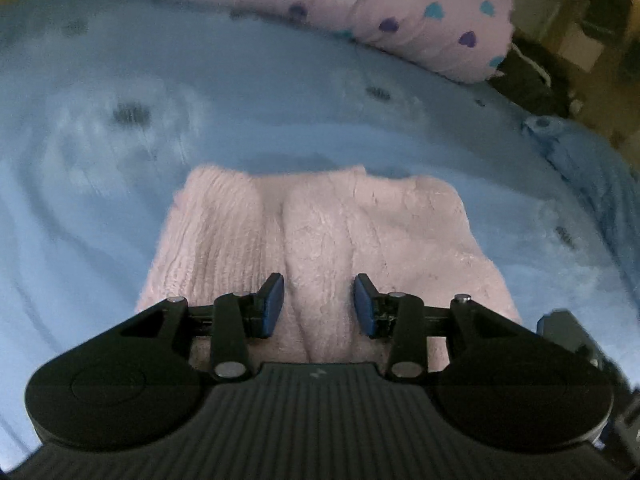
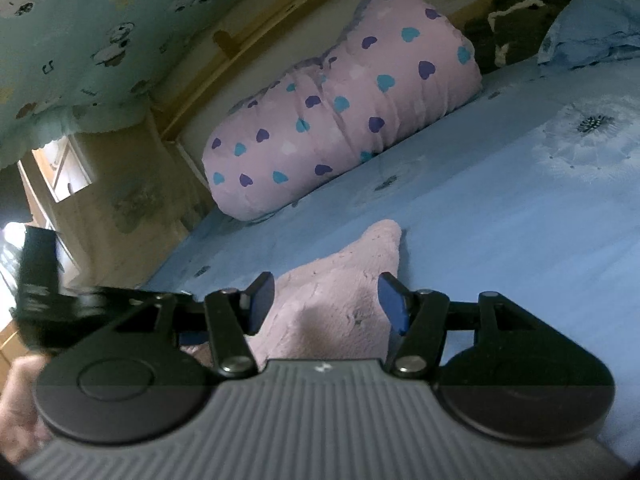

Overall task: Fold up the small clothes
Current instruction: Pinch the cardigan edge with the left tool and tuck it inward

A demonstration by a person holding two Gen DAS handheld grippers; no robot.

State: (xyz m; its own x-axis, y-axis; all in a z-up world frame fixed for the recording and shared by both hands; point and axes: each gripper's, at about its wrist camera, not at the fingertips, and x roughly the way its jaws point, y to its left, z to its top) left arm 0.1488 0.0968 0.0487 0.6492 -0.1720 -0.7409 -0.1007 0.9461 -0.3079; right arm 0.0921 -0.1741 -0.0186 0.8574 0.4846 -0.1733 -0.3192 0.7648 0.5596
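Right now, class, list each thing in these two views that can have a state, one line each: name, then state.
pink garment: folded, lying flat on the sheet
left gripper: open, above the garment
right gripper: open, holding nothing
heart-print quilt: rolled up, lying on the bed
blue bedsheet: spread out, mostly smooth

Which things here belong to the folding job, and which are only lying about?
Job: pink fuzzy garment; left gripper; right gripper.

Lying about: heart-print pink bundle; blue pillow; dark item with white cord; blue floral bedsheet.

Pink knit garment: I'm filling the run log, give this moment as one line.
pink knit garment: folded on blue bedsheet | left gripper: open above it | right gripper: open, empty
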